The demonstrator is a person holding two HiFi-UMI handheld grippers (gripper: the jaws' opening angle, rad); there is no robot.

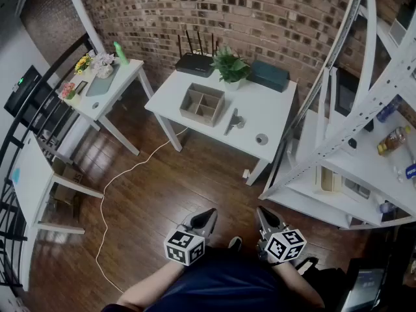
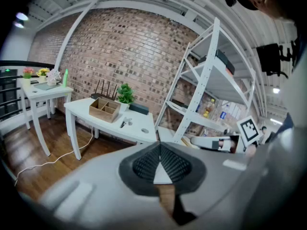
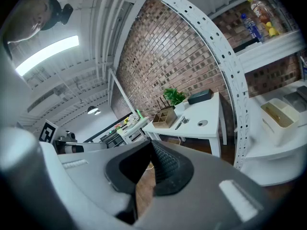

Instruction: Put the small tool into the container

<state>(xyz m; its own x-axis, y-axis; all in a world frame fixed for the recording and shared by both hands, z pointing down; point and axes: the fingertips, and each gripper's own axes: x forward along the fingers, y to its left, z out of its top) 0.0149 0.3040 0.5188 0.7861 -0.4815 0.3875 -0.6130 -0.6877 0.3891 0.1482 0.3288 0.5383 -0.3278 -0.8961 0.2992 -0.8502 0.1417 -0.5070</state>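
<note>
Counting what stands round the divided wooden box (image 1: 202, 104): one white table (image 1: 273, 109) bears it, and one small tool (image 1: 232, 121), dark and slim, lies on the tabletop just to the right of the box, not touching it. One small round ring (image 1: 262, 138) sits farther right of the box, beyond the tool. Behind the box, along the brick wall, are one router (image 1: 195, 64) with antennas, one potted plant (image 1: 229, 65) and one dark box (image 1: 268, 75). A second white table (image 1: 117, 83) stands well to the left of the wooden box.

I have two claws. My left claw (image 1: 209, 212) and my right claw (image 1: 262, 211) are both pinched together with nothing between them. The tool lies well apart from both, ahead of them across the wooden floor.
</note>
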